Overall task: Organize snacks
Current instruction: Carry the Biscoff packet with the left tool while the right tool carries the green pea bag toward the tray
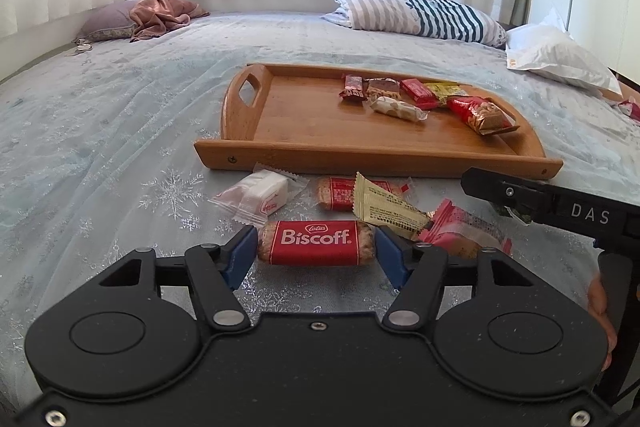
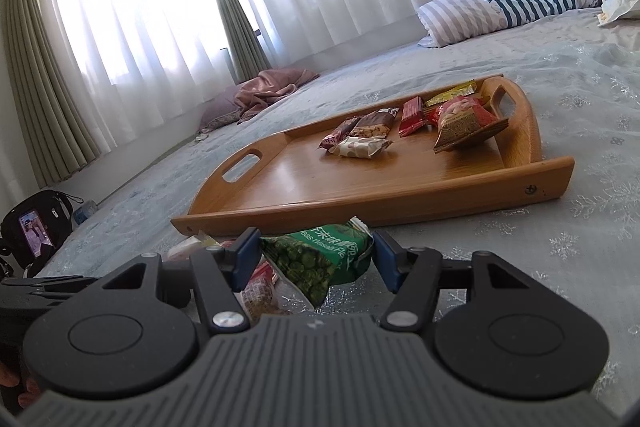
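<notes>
A wooden tray (image 1: 304, 119) lies on the bed with several wrapped snacks in it; it also shows in the right wrist view (image 2: 320, 183). My left gripper (image 1: 316, 249) is shut on a red Biscoff packet (image 1: 316, 243), its blue pads against both ends. Loose snacks lie beyond it before the tray: a white one (image 1: 264, 195), a red one (image 1: 340, 193), a yellow one (image 1: 384, 207) and a pink one (image 1: 460, 227). My right gripper (image 2: 316, 255) is shut on a green wasabi pea packet (image 2: 320, 259), just in front of the tray; its body shows in the left wrist view (image 1: 560, 207).
A striped pillow (image 1: 420, 11), a white pillow (image 1: 556, 55) and a pink cloth (image 1: 160, 13) lie at the far side of the bed. A black bag with a phone (image 2: 36, 227) sits at the left edge. Curtains hang behind.
</notes>
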`<state>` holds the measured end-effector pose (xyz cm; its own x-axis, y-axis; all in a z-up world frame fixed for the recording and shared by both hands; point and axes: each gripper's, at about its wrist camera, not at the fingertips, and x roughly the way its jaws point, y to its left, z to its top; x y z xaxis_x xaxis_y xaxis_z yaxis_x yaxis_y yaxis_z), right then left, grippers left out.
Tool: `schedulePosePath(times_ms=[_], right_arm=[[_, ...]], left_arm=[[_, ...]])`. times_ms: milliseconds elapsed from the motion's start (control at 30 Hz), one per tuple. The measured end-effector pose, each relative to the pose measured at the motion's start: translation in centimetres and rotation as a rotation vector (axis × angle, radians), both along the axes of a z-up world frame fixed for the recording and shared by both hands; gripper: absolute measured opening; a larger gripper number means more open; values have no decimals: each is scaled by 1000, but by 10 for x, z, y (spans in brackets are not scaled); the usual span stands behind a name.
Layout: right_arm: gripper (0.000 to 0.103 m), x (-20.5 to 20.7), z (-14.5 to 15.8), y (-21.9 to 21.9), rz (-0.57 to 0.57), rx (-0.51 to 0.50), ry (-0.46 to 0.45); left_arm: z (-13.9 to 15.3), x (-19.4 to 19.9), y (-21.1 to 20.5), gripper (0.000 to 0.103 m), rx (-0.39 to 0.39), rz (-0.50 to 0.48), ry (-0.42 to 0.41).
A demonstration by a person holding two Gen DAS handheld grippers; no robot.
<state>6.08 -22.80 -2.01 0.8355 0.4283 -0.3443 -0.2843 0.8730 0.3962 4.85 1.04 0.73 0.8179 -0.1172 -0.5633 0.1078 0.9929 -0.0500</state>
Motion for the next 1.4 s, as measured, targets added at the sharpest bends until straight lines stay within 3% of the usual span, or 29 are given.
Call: schedulePosePath(times_ms=[667, 967, 1400], right_arm=[[63, -2, 0, -2, -41, 14, 1], [63, -1, 13, -13, -83, 72, 6], [63, 3, 37, -4, -75, 34, -55]], left_arm=[[29, -6, 6, 62, -23, 24, -55], [43, -8, 10, 62, -17, 24, -93], [54, 4, 5, 62, -3, 1, -122]])
